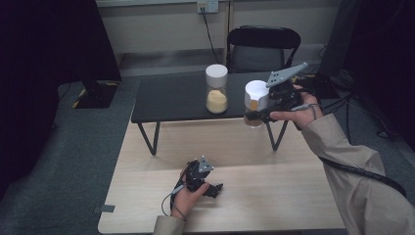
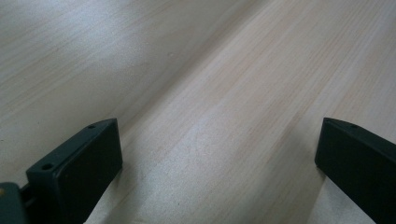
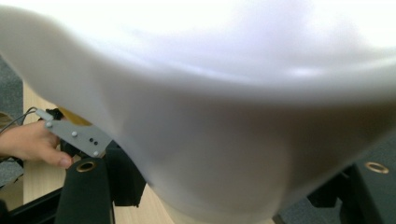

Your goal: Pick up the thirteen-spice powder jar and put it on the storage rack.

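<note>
A clear jar with a white lid (image 1: 255,93) and some yellow-brown contents hangs in the air over the right end of the black low table (image 1: 171,100). My right gripper (image 1: 261,115) is shut on its body from the right side. In the right gripper view the jar's white lid (image 3: 210,93) looms close between the jaws. My left gripper (image 1: 214,188) rests low on the pale wooden table (image 1: 274,196), jaws open. In the left gripper view the left gripper (image 2: 219,158) has only bare wood between its fingers (image 2: 79,168).
A second white-lidded jar (image 1: 216,90), partly full of yellow powder, stands upright in the middle of the black table. A black chair (image 1: 262,46) sits behind that table. A dark stand base (image 1: 95,93) lies on the floor at left. The left hand (image 3: 28,142) appears far off in the right gripper view.
</note>
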Tool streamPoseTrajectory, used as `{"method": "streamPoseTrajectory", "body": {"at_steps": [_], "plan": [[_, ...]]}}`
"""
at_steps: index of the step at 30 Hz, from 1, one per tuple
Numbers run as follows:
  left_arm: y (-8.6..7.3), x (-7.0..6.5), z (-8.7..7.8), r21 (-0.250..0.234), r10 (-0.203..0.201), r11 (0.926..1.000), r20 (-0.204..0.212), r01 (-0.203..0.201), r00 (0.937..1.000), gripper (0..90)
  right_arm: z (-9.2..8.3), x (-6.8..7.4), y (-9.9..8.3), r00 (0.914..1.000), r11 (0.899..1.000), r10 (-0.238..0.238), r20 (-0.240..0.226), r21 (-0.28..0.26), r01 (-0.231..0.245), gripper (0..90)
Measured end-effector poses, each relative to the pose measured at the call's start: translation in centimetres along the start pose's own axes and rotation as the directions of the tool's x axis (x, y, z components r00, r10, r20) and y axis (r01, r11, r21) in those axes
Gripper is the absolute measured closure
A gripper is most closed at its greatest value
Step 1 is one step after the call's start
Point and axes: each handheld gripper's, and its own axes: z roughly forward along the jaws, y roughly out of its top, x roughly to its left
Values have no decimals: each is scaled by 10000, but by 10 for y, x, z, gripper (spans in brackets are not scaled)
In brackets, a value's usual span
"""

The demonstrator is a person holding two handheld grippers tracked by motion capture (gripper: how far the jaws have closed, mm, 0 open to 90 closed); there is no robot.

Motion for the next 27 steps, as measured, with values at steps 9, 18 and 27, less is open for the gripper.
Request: {"method": "streamPoseTrajectory", "body": {"at_steps": [9,18,27], "plan": [[0,0,0,-5,-9,10000,0,9,10000,0,4,-4,9,9998,10000,15,200,9,-15,307],[0,0,0,2,-1,10000,-3,1,10000,0,10,-11,12,9985,9996,270,466,-82,-267,307],[0,0,0,1,0,10000,6,0,10000,0,15,-18,17,9942,9980,618,882,-144,-608,307]]}}
